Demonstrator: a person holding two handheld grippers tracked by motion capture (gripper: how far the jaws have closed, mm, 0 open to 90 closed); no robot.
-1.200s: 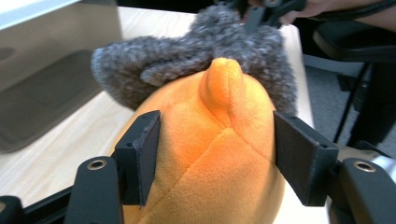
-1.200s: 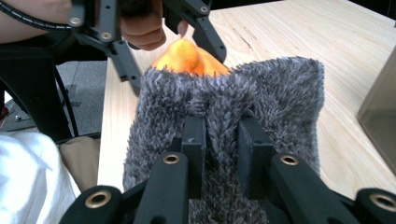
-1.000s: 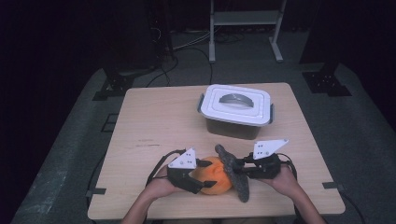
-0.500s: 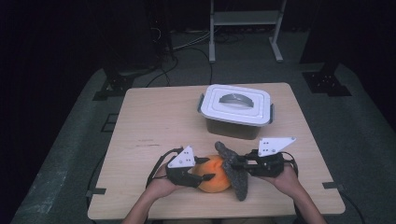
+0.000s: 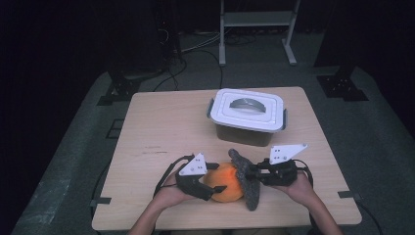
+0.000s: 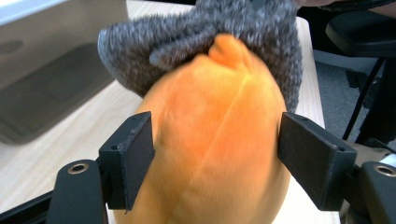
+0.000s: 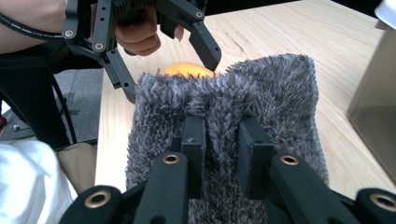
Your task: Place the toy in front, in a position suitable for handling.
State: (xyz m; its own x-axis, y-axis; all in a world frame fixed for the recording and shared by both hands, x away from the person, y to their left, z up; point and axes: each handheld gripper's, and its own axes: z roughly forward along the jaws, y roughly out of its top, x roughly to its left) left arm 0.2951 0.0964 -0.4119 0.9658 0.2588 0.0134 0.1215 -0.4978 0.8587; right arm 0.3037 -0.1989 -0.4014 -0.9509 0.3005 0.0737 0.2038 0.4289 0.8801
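— While the orange plush (image 5: 226,182) sits at the near edge of the table (image 5: 166,127), what has it?

— The left gripper (image 5: 208,185) has its jaws clamped on its sides; the right gripper (image 5: 247,172) pinches the grey fuzzy cloth (image 5: 247,182) draped against it.

— Far along?

— Hardly, I'd say. The white-lidded bin (image 5: 247,116) behind stands closed, so any stowing remains.

- A lidded plastic box (image 5: 247,117) with a white lid and a grey handle stands on the table beyond the fingers, well apart from them.
- The wooden table (image 5: 161,132) lies bare to the left of the fingers.
- A metal rack (image 5: 257,22) stands on the dark floor (image 5: 73,161) far beyond the fingers.
- Cables (image 5: 195,46) trail across that floor.
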